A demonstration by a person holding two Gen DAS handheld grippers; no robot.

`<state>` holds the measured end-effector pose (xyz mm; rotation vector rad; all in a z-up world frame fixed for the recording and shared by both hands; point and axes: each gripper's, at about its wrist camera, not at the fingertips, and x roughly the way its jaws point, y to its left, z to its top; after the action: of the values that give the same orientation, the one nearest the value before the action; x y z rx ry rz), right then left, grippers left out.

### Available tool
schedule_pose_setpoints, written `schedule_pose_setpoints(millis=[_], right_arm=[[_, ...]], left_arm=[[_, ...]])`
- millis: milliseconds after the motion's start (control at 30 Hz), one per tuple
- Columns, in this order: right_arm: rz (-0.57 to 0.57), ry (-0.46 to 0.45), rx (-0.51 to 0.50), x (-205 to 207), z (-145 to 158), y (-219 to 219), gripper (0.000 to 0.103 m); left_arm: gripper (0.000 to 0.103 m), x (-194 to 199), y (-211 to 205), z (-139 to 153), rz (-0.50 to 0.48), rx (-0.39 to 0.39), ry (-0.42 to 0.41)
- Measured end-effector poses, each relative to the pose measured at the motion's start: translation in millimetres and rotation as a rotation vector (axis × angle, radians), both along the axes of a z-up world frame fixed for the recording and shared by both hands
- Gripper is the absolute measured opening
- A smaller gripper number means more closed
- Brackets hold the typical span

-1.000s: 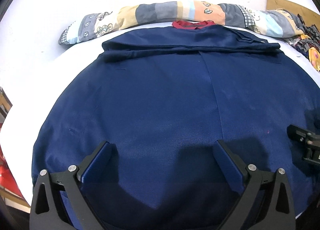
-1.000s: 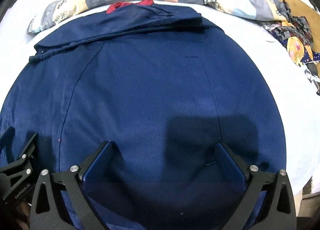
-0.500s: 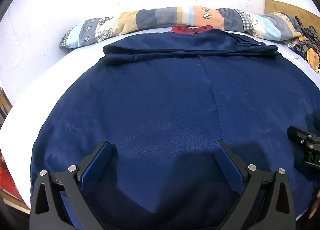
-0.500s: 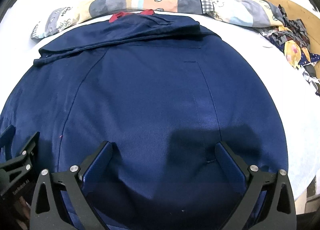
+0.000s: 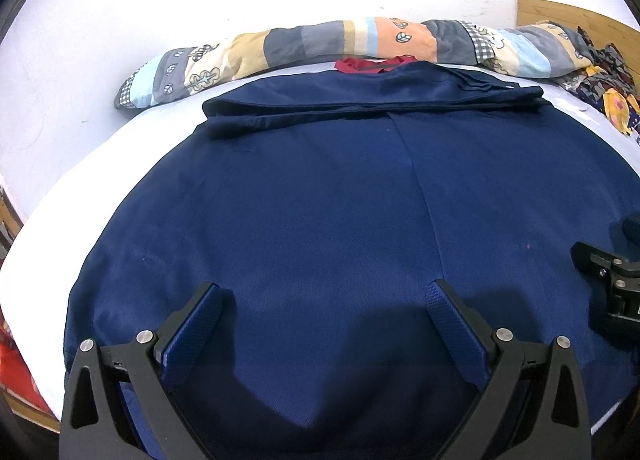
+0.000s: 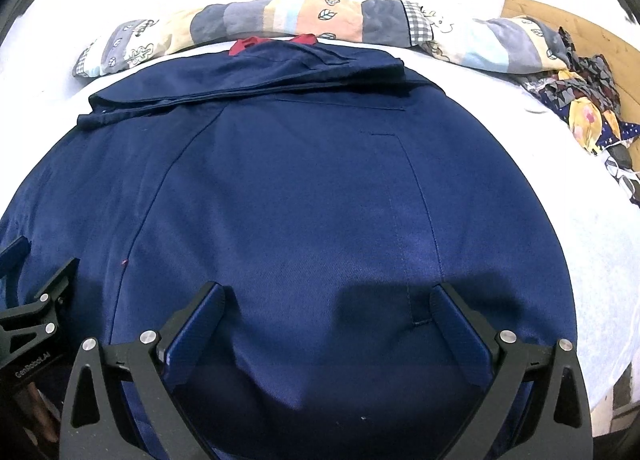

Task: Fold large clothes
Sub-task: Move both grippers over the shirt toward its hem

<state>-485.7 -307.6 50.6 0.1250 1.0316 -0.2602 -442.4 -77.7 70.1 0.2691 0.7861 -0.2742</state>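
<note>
A large navy blue garment (image 5: 320, 195) lies spread flat on a white bed (image 5: 80, 179), its far part folded back into a band (image 5: 360, 107) with a red lining (image 5: 372, 64) showing. It also fills the right wrist view (image 6: 300, 199). My left gripper (image 5: 324, 300) is open and empty, just above the garment's near left part. My right gripper (image 6: 328, 300) is open and empty above the near right part. The right gripper shows at the right edge of the left wrist view (image 5: 612, 280); the left gripper shows at the left edge of the right wrist view (image 6: 32, 300).
A rolled patchwork quilt (image 5: 320, 39) lies along the far side of the bed against a white wall. A heap of patterned cloth (image 6: 580, 107) sits at the far right by a wooden headboard (image 6: 560, 19). The bed's left edge (image 5: 24, 272) drops off near something red.
Both grippers have drawn back and lifted slightly, so more of the garment and the quilt shows. The garment has not moved. Both grippers stay open.
</note>
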Motion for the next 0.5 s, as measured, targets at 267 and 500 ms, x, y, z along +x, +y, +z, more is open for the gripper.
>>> schedule_pose_setpoints(millis=[267, 500], right_arm=[[0.054, 0.061, 0.014, -0.5, 3.2, -2.9, 0.102], [0.075, 0.092, 0.082, -17.5, 12.9, -10.1, 0.103]], left_arm=[[0.103, -4.0, 13.6, 10.7, -0.1, 0.028, 0.076], [0.102, -2.7, 33.1, 21.3, -0.094, 0.009, 0.103]])
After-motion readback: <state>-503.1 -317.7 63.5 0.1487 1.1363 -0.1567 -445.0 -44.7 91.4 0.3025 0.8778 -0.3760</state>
